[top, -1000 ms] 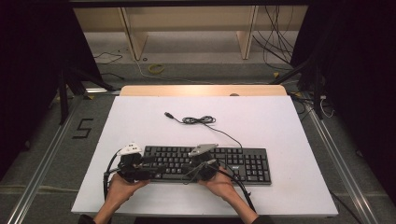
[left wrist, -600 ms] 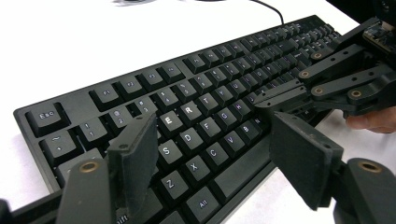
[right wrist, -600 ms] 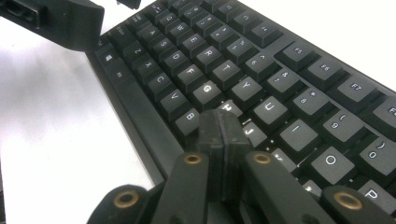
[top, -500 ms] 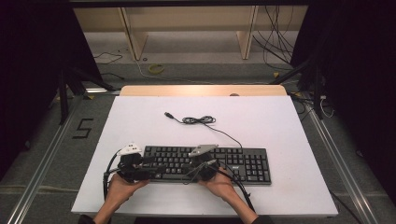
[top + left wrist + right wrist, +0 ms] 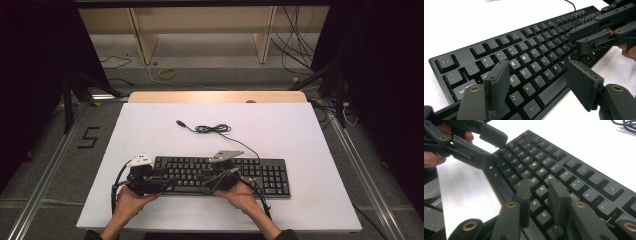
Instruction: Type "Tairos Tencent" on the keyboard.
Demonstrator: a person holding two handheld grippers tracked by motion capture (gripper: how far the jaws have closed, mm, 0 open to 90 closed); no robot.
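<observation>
Nearest the person, both hands come in over the front edge of the white, matte worktop point(image 5: 320, 150), each holding a black gripper over the keyboard point(image 5: 260, 175). The left gripper point(image 5: 536, 82) hovers above the keyboard's left end; its flat, slab-like jaws stand wide apart over the Z, X, C and V keys with nothing between them, and they have just been closing a little. The right gripper point(image 5: 537, 195) hangs over the middle of the keyboard, about the G, H and N keys; its jaws have just been opening and now stand a little apart, with no thing gripped between them. Whether a tip touches a key I cannot tell.

The keyboard is a long, flat, black plastic rectangle with low square keys and white lettering, lying near the front of the worktop, parallel to its edge. Its thin black cable point(image 5: 215, 129) runs from the back edge into a loose coil farther up the worktop, ending in a plug lying free. Beyond the worktop stand pale wooden frame legs point(image 5: 140, 35) on a grey floor, with loose wires at the right.
</observation>
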